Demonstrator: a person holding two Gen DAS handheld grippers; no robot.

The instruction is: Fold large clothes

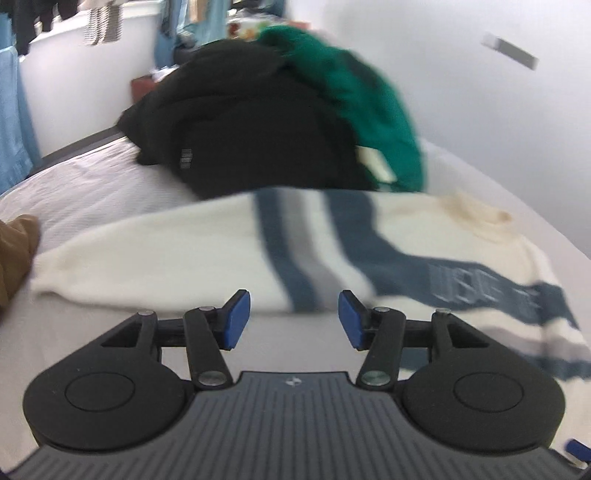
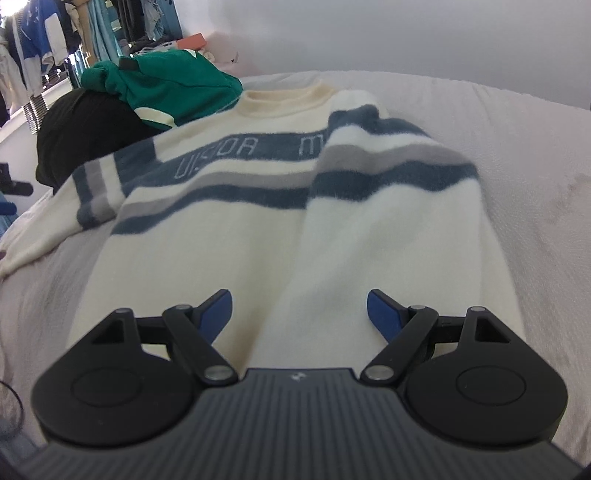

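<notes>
A cream sweater (image 2: 236, 236) with blue and grey stripes lies flat on the white bed (image 2: 535, 192), collar at the far end. Its right sleeve (image 2: 391, 206) is folded over the body. Its left sleeve (image 1: 155, 251) stretches out sideways in the left wrist view, where the sweater's striped body (image 1: 461, 273) shows at the right. My left gripper (image 1: 293, 319) is open and empty, just short of the sleeve's near edge. My right gripper (image 2: 299, 314) is open and empty, over the sweater's hem.
A black garment (image 1: 251, 122) and a green one (image 1: 373, 99) are heaped at the far side of the bed, just past the sweater. A brown garment (image 1: 14, 254) lies at the left edge. Hanging clothes (image 2: 37, 48) and a white wall (image 2: 406, 33) stand beyond.
</notes>
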